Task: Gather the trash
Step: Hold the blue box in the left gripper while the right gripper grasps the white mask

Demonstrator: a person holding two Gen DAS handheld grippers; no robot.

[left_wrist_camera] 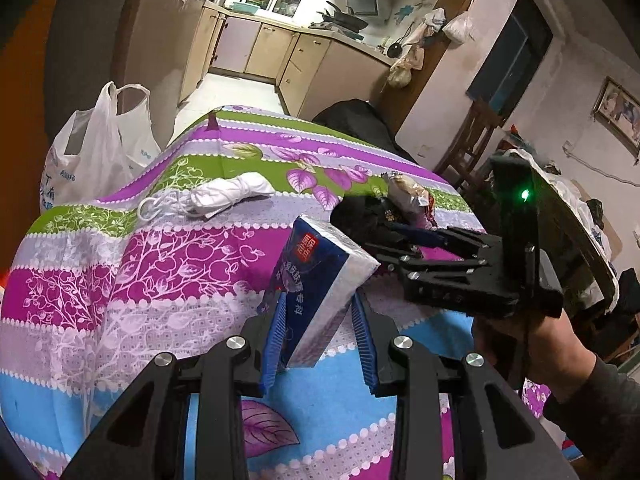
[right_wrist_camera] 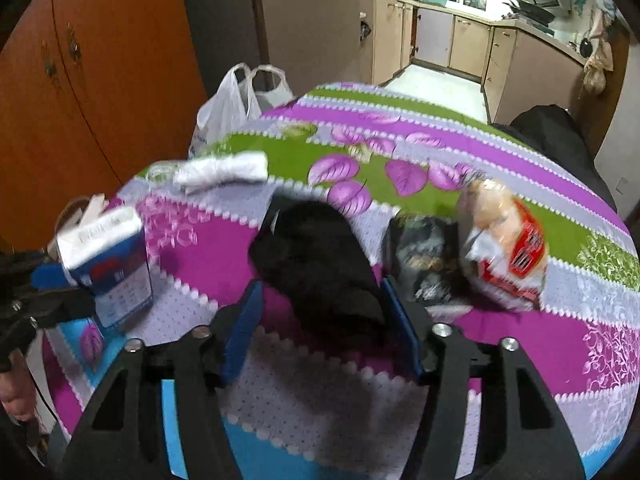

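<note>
I've got the left claw [left_wrist_camera: 318, 336] pinching the tissue pack [left_wrist_camera: 320, 284], lifted clear of the desk [left_wrist_camera: 168, 256]. Right claw [right_wrist_camera: 320, 312] spread, straddling the black crumpled bag [right_wrist_camera: 316, 264] mid-desk, not gripping it; white plastic bag [left_wrist_camera: 92, 144] waits far left.

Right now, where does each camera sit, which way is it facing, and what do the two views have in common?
Left wrist: on the left gripper, facing down over the patterned table toward the kitchen; its gripper holds a blue tissue pack, and the right gripper and the hand show.
Right wrist: on the right gripper, facing the same way; a black crumpled item lies between its pads, with the left gripper at the edge.
Shared: table, tissue pack, white cloth bundle, snack wrapper, white plastic bag.
</note>
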